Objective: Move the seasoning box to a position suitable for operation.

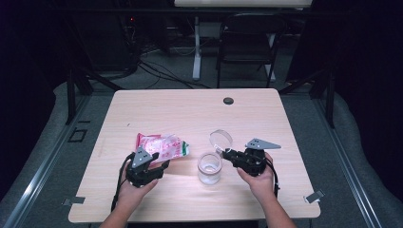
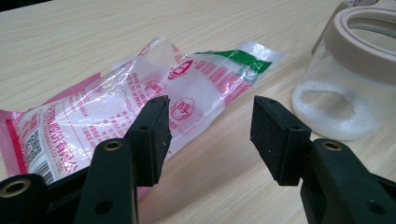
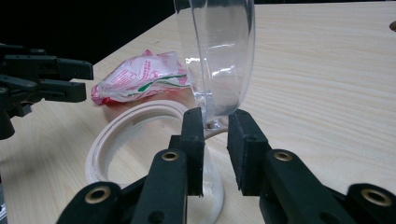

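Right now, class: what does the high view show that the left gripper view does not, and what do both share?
High view alone: the right gripper clamped on the clear lid, both hands, the table edges and a chair beyond. Left gripper view alone: the barcode on the pink packet, and white powder in the jar. Both share packet, jar and the open left gripper.

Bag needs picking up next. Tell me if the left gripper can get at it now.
Probably yes: the left gripper stands open right at the plastic bag, nothing between; the jar sits off to the side.
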